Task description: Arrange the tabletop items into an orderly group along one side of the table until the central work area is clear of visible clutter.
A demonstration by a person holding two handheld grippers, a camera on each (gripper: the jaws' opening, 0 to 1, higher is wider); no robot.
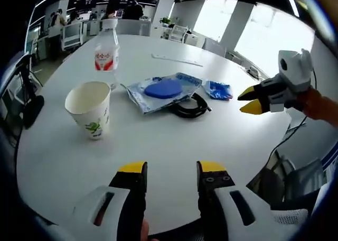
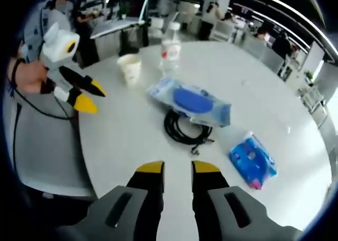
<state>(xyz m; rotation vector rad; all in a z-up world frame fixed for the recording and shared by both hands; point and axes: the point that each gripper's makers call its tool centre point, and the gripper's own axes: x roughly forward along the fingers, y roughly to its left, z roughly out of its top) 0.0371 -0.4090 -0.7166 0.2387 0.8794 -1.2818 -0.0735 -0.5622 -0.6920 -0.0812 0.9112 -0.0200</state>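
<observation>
Both grippers hover released over the worktop (image 1: 158, 146). In the right gripper view, at 4 o'clock, the blue packet (image 2: 253, 161) lies wholly visible; in the left gripper view the paper cup (image 1: 88, 109) at 9 o'clock looks empty.

Left gripper (image 1: 171, 169), right gripper (image 2: 177, 167).

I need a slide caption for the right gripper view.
Open right gripper faces coiled black cable and blue wipes packet.

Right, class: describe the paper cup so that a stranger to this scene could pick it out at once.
Start at the big round white table. Beside the clear water bottle with a red label stands the paper cup. It is the one open-topped, upright white container, printed with a small green design; the other items nearby lie flat.
</observation>
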